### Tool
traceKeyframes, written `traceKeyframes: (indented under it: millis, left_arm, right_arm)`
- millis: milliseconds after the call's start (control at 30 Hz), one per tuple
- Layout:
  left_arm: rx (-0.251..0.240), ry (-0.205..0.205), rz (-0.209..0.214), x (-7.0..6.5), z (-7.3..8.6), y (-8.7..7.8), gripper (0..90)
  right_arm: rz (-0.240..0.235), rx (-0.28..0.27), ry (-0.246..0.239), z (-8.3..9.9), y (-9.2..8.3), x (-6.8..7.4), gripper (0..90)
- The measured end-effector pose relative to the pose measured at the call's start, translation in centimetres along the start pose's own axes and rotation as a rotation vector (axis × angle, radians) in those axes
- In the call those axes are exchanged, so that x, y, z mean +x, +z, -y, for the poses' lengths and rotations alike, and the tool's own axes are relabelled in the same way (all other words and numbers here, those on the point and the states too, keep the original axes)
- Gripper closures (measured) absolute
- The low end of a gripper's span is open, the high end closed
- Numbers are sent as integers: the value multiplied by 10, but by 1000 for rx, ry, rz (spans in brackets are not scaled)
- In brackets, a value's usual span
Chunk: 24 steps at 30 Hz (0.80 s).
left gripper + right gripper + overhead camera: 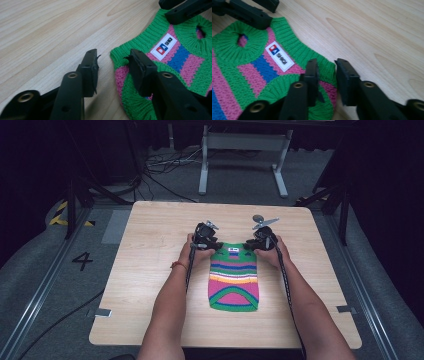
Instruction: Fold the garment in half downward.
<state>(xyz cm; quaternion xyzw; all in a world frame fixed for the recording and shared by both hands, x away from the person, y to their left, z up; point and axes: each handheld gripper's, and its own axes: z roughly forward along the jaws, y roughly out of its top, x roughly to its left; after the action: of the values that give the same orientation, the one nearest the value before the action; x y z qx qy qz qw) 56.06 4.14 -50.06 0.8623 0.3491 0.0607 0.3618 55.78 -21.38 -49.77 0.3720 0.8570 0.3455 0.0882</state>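
We see a light wooden bench [150,270] with rounded corners, brightly lit from above, on a grey carpeted floor [30,270]. At ten o'clock, black cables [160,175] lie tangled on the carpet — beside them, at twelve, stands the pale grey metal frame [245,155] of another table. Yellow-and-black hazard tape [62,212] shows at nine, with a black numeral four [82,261] below it. Metal rails [35,295] flank the bench — the surroundings beyond fall into darkness.
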Motion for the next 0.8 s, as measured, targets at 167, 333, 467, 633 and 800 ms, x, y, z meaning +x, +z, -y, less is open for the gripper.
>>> traceKeyframes:
  millis: [167, 333, 467, 633, 800]
  left_arm:
    - [19, 47, -3, -7, -3, 0, 811]
    - [39, 76, -45, -14, -7, 0, 842]
    - [36, 94, -61, -16, -9, -3, 849]
    - [-4, 109, -81, -17, -14, -13, 850]
    - [-32, 119, -112, -18, -21, -23, 849]
  right_arm:
    - [13, -1, -7, 0, 0, 4, 817]
    - [32, 4, -35, -1, -2, 8, 845]
    - [26, -9, -36, -2, -5, 9, 849]
    - [30, -41, -52, -6, -13, 10, 850]
    - [34, -86, -58, -10, -24, 10, 849]
